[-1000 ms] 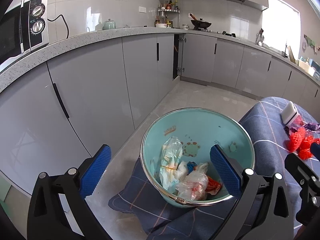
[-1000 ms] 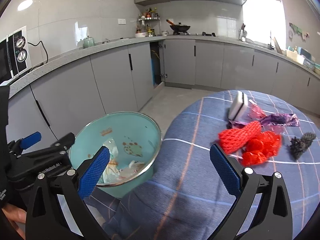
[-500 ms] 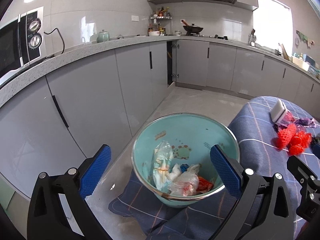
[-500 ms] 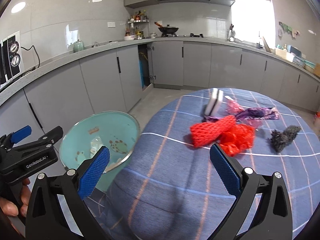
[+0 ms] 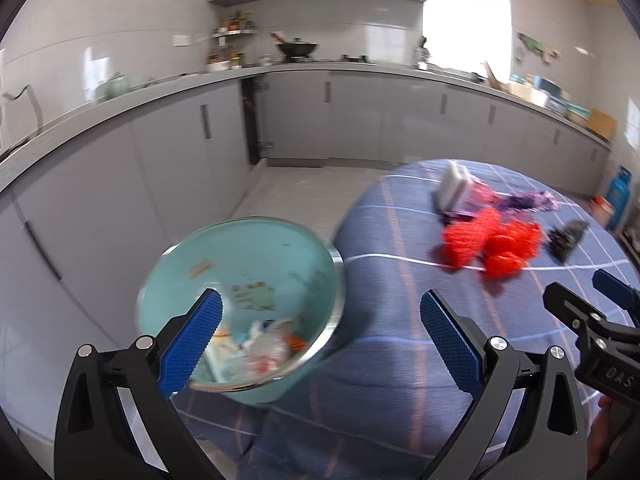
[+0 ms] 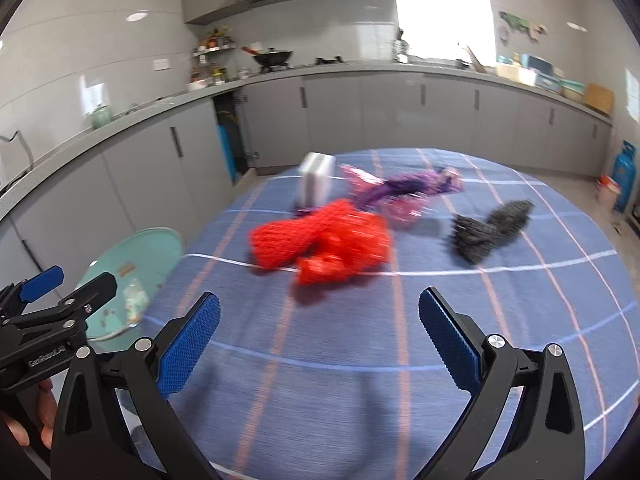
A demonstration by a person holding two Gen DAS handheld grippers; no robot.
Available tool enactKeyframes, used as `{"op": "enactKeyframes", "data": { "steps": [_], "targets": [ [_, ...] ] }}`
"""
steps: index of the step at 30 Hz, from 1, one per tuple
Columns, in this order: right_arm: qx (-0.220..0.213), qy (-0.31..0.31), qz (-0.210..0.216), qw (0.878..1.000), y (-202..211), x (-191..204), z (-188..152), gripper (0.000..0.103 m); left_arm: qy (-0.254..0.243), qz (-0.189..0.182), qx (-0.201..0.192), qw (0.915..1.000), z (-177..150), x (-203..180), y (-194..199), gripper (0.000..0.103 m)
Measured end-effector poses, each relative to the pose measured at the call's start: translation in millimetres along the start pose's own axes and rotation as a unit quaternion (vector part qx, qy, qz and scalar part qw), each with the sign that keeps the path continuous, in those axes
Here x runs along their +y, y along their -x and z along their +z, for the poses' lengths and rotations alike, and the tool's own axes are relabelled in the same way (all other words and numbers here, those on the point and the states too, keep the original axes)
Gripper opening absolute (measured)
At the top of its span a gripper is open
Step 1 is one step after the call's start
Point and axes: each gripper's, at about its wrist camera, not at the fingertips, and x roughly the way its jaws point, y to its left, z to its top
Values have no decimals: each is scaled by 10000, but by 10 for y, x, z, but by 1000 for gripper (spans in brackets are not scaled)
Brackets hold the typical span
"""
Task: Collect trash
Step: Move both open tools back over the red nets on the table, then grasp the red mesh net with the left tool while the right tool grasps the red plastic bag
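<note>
Swung both views rightward since the earlier frame, off teal basin [image 5: 240,264] toward red mesh trash [image 6: 320,240] on surface [image 6: 440,340]; right gripper [image 6: 319,338] and left gripper [image 5: 320,338] apart, empty; risk: mesh snagging cloth.

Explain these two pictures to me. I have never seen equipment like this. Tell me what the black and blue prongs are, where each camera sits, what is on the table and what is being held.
There is no robot here: a person holds a two-finger gripper in each hand, each with a wide-angle camera looking along its fingers. One picture comes from the left gripper, the other from the right gripper. The blue pads are the fingertips. Both grippers are open and hold nothing.

On the blue checked tablecloth lie red netting, a purple wrapper, a dark fuzzy lump and a white block standing on edge. Beside the table sits a teal basin that already has trash in it.
</note>
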Motion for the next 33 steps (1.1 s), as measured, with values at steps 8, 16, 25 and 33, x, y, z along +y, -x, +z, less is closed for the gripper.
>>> {"op": "enactKeyframes", "data": {
  "steps": [8, 16, 25, 33],
  "targets": [
    [112, -412, -407, 9983, -17, -559, 41, 81, -215, -489, 107, 9985, 166, -439, -272, 96],
    [268, -631, -298, 9972, -160, -809, 160, 75, -588, -651, 189, 9960, 340, -673, -546, 85],
    [592, -540, 247, 9965, -573, -576, 445, 75, -655, -662, 288, 9952, 400, -656, -694, 84],
    [1216, -608, 631, 9887, -936, -490, 476, 44, -744, -764, 346, 9937, 452, -628, -765, 84]
  ]
}}
